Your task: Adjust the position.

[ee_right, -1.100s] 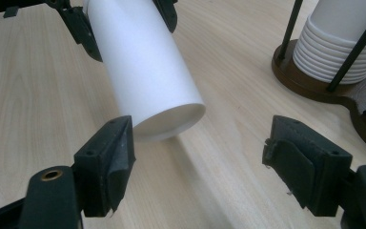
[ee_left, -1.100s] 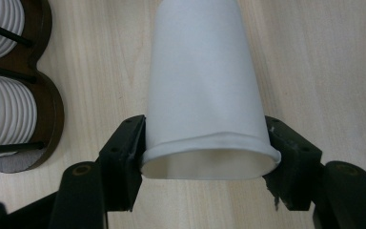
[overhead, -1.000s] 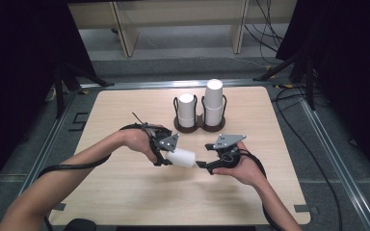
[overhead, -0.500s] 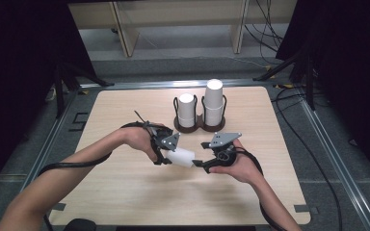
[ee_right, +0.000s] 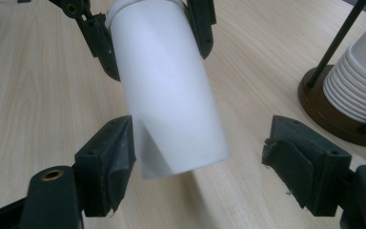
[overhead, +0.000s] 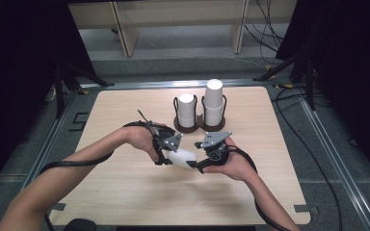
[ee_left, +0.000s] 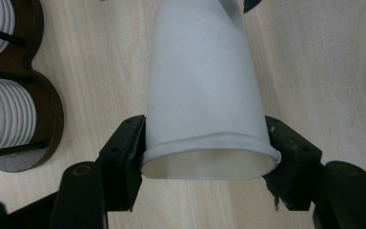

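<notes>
The paper cup (ee_left: pixel 205 90) is plain white, with a creamy white inside at its rim. The left tool (overhead: pixel 169 150) is black with a grey plate on top. The right tool (overhead: pixel 203 159) is black too, and it also has a grey plate. The tabletop (overhead: pixel 125 192) is light wood, pale tan with thin streaks running through it. The cup holder (overhead: pixel 200 126) has a dark brown base and thin black bars. The stacked cups (overhead: pixel 214 103) in it are white, with ridged rims like little stripes. The cables (overhead: pixel 72 162) are black.
</notes>
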Action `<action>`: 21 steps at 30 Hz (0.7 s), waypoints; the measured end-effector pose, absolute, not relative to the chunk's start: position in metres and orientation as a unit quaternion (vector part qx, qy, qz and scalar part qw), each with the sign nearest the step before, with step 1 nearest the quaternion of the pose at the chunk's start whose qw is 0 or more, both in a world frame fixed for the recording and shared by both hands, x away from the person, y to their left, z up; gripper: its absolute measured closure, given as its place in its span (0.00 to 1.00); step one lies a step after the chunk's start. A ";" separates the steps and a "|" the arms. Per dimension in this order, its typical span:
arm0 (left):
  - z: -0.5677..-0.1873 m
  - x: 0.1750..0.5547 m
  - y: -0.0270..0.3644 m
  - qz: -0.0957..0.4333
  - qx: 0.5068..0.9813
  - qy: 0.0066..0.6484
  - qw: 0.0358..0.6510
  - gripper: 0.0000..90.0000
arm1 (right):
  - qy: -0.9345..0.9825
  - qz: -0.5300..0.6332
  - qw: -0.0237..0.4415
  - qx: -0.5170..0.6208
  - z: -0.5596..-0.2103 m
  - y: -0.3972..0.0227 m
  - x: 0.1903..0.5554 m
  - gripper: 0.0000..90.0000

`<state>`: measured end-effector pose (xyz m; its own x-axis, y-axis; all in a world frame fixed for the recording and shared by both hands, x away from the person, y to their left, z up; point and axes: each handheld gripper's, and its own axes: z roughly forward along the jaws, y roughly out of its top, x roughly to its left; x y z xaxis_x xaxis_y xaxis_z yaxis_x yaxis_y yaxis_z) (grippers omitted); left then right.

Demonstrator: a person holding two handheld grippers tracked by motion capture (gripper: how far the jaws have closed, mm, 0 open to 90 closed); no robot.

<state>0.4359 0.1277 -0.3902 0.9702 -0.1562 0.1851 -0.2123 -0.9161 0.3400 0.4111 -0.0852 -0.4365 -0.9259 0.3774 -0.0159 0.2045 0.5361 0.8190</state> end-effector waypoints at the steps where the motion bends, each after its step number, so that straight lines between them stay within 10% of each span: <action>1: -0.390 0.436 0.127 0.078 0.976 -0.095 0.181 0.41 | 0.873 0.447 0.091 0.175 -0.436 -0.085 0.410 0.28; 21: -0.388 0.435 0.123 0.075 0.978 -0.102 0.167 0.41 | 0.884 0.436 0.084 0.148 -0.441 -0.070 0.411 0.27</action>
<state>0.4345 0.1233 -0.3878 0.9678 -0.1745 0.1812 -0.2247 -0.9237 0.3103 0.4113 -0.0696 -0.4407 -0.9422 0.3346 -0.0190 0.1885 0.5759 0.7955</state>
